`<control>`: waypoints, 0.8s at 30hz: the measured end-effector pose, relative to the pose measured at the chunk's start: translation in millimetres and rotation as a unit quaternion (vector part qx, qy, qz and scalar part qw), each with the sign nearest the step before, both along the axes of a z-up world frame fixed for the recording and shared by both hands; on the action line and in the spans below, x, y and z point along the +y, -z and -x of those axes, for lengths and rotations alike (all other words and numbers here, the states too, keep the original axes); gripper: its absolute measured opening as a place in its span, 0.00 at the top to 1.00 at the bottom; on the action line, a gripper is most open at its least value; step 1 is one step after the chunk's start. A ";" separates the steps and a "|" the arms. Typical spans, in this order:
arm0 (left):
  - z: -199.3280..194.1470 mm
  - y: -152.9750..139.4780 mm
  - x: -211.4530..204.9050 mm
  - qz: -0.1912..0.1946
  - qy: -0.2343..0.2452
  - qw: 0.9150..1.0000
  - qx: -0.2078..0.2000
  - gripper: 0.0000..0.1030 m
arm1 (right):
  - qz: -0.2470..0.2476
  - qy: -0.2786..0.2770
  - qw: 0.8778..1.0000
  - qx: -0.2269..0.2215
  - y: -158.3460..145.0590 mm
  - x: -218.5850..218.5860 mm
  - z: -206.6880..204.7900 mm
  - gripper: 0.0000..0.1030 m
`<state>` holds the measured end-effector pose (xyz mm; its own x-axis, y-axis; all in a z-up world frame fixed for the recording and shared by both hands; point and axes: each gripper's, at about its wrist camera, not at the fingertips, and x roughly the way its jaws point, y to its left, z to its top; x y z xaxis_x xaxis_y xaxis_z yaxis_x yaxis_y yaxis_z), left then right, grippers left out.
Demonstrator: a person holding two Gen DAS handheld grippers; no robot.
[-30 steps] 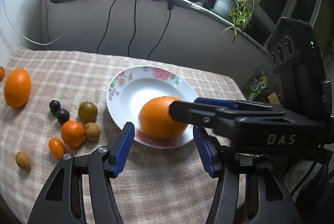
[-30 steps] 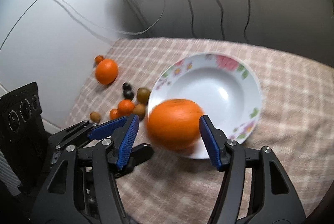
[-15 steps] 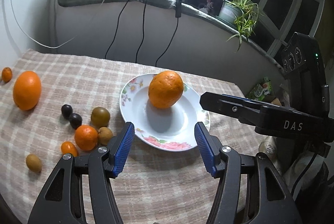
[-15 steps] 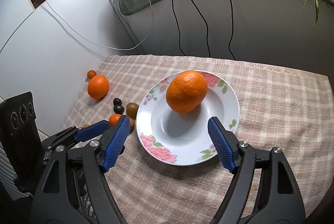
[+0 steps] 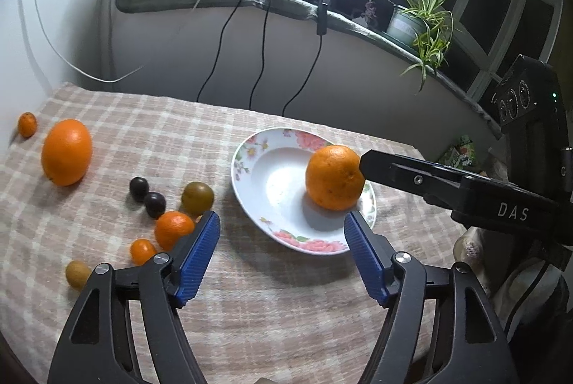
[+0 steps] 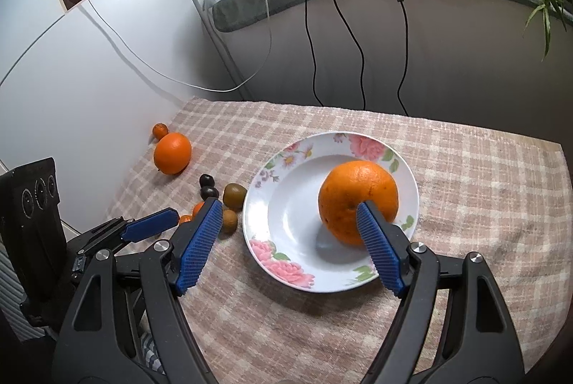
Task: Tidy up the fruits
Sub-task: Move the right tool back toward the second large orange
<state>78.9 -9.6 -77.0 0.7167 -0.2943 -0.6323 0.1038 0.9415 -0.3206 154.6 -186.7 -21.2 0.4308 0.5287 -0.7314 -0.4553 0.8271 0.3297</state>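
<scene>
Both claws gape wide, gripping nothing: right gripper over the plate, one pad beside the orange; left gripper hovers apart.

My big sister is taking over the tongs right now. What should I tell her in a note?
Left tongs: open, empty, hovering over the checked cloth near the small fruits.
Right tongs: open, empty, one finger right by the big orange.
Done: that big orange sits in the white flowered plate.
Left: the other large orange, tiny orange, two dark plums, greenish round fruit, mandarin and the small ones beside it lie on the cloth.
</scene>
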 end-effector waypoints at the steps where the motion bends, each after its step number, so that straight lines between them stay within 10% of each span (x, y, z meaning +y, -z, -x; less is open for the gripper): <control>1: -0.4 -0.5 1.3 -0.001 -0.002 1.000 0.000 0.30 | 0.000 -0.001 1.000 -0.001 -0.5 1.3 -0.1 0.22; 24: 5.0 6.2 92.2 -0.006 -0.099 0.995 0.007 0.30 | -0.017 -0.044 0.999 -0.024 1.6 66.4 -15.7 0.08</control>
